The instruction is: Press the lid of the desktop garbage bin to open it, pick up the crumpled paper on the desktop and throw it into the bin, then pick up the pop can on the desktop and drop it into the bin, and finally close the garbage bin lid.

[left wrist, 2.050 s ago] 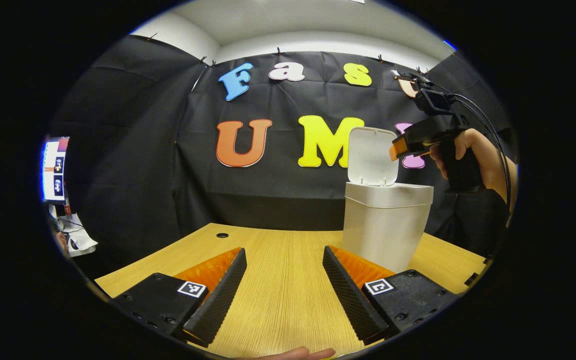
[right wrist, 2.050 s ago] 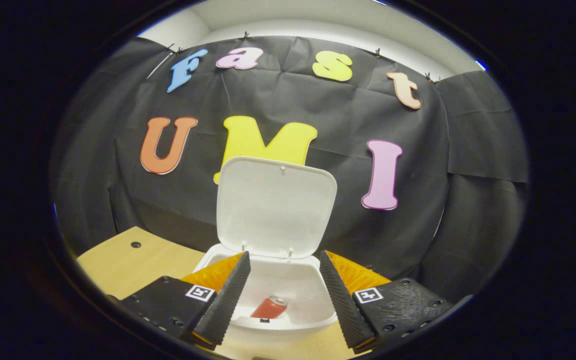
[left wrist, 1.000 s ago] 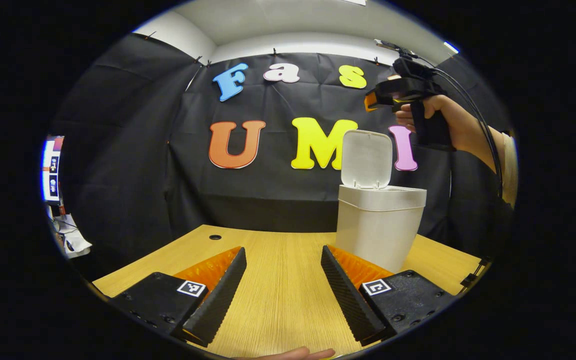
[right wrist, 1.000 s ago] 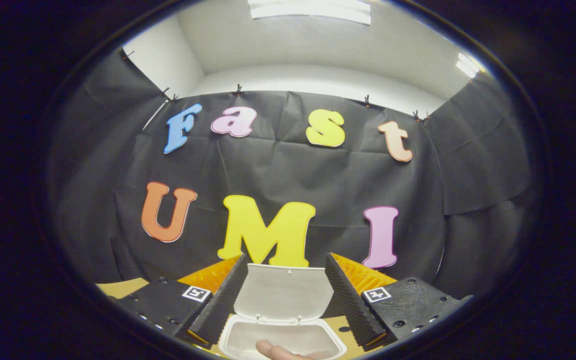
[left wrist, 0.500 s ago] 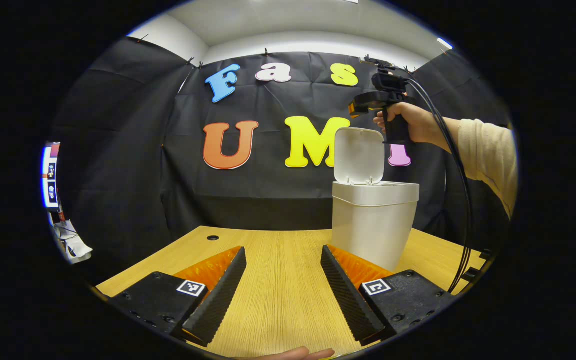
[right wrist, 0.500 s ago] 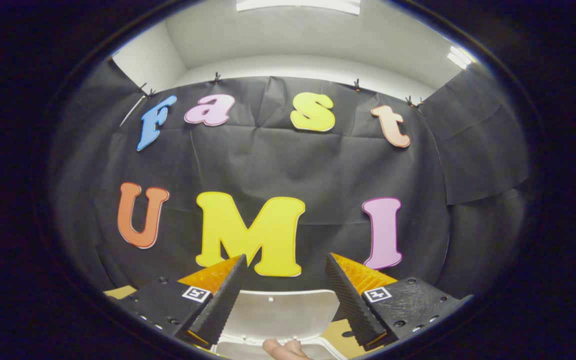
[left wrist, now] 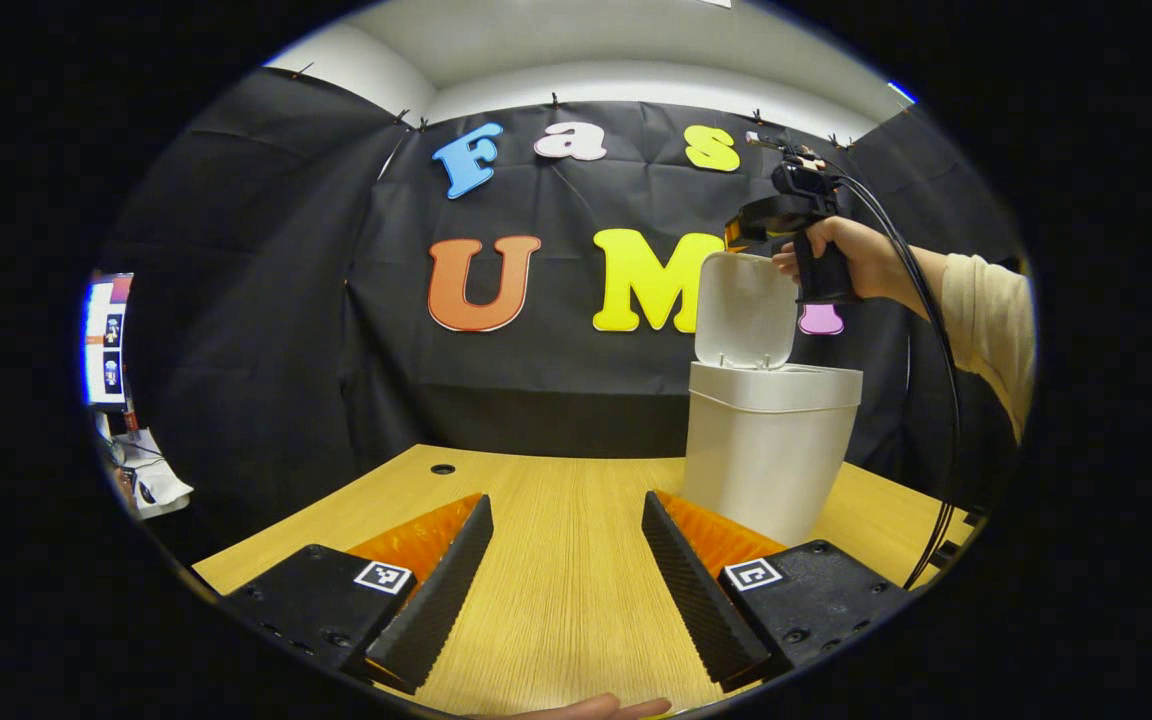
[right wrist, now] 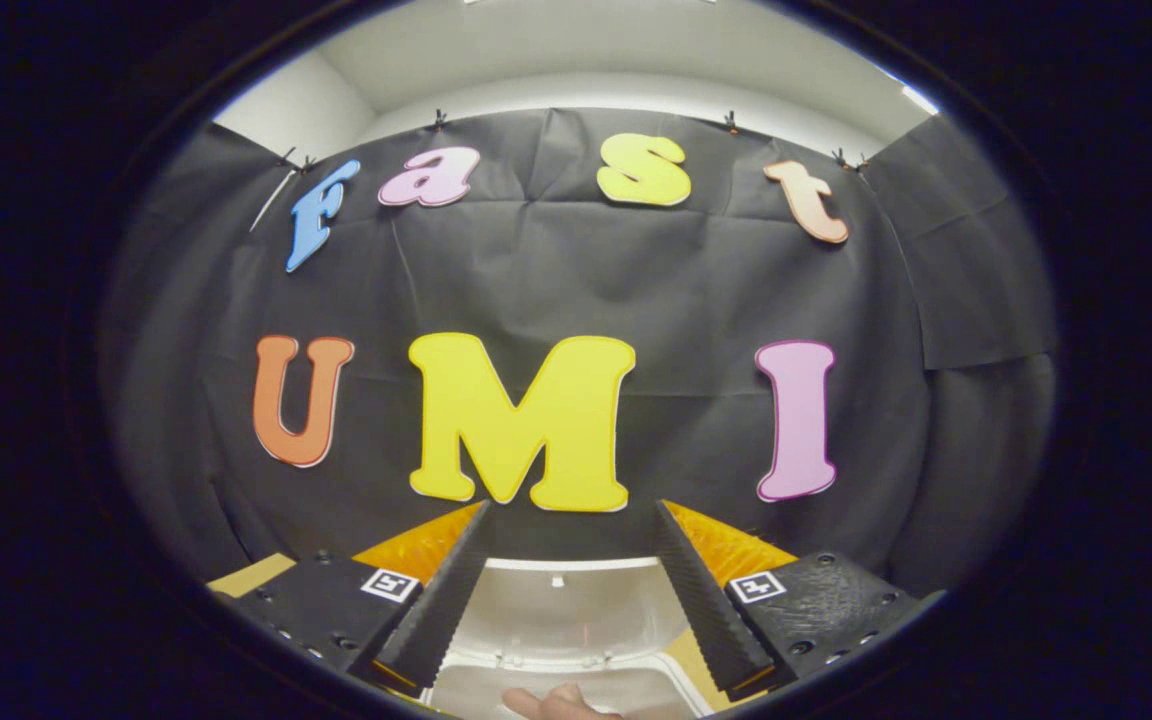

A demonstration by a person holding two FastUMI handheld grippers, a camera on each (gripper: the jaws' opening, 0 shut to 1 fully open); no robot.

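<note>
The white plastic desktop bin [left wrist: 771, 455] stands on the right side of the pale wooden table [left wrist: 556, 560], its thin white hinged lid [left wrist: 746, 308] upright and open. That lid looks light and stiff, likely to swing on its hinge with a gentle push; the top edge is the place to press, not to pinch. The right gripper [left wrist: 748, 228] sits just above that top edge, held in a hand [left wrist: 841, 262]; contact is too close to call. In its own view, the right gripper [right wrist: 568, 580] has jaws spread apart, nothing between them, the lid [right wrist: 566, 605] below. The left gripper [left wrist: 566, 580] hangs low over the near table, jaws wide, empty.
</note>
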